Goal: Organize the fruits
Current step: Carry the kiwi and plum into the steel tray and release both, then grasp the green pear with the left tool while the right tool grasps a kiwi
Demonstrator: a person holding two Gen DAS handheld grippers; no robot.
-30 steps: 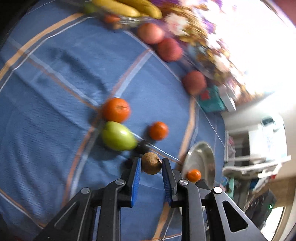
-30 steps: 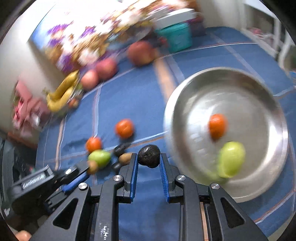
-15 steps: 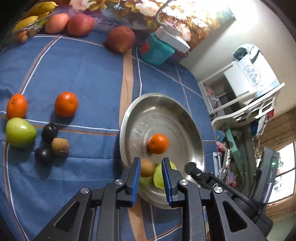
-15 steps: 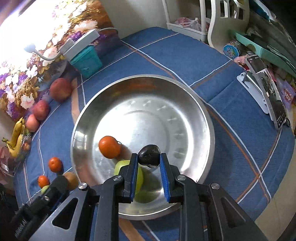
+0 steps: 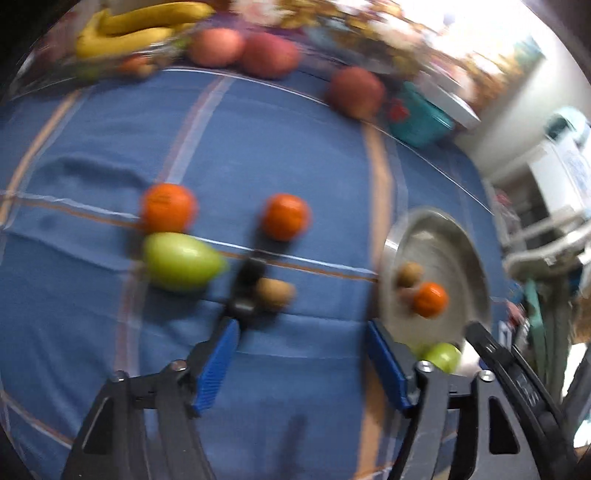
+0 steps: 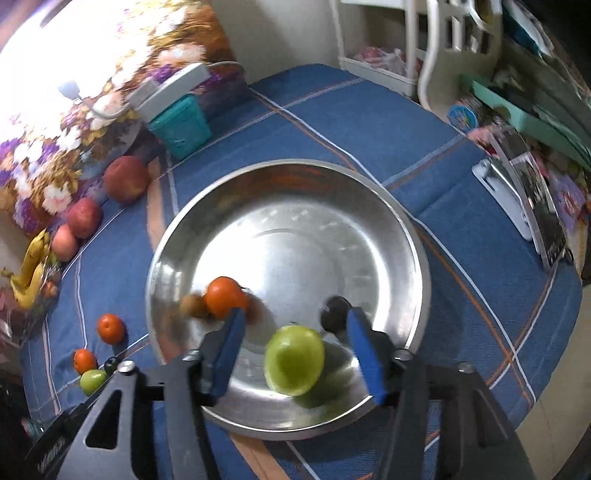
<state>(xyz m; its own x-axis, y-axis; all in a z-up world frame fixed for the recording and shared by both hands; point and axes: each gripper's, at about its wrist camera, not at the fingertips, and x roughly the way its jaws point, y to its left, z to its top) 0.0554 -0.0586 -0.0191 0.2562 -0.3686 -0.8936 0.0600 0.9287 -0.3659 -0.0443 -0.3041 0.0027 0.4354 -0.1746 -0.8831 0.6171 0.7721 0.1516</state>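
A steel bowl (image 6: 295, 192) on the blue cloth holds an orange (image 6: 223, 297), a brown kiwi (image 6: 192, 305), a green pear (image 6: 294, 360) and a dark fruit (image 6: 332, 314). My right gripper (image 6: 295, 325) is open and empty above the bowl. My left gripper (image 5: 301, 332) is open and empty over the cloth, left of the bowl (image 5: 465, 243). On the cloth ahead of it lie a kiwi (image 5: 275, 293), dark fruits (image 5: 249, 284), a green pear (image 5: 181, 260) and two oranges (image 5: 168, 206) (image 5: 285, 217).
Apples (image 5: 271, 55) (image 5: 354, 92) and bananas (image 5: 136, 27) lie along the far edge by a flowered cushion (image 6: 74, 92). A teal box (image 6: 181, 125) stands behind the bowl. A phone stand (image 6: 517, 195) is at the right. The cloth's edge runs close beyond the bowl.
Both grippers opened. The left one let its kiwi go into the bowl and swung left toward the loose fruit. The right one let the dark fruit go into the bowl.
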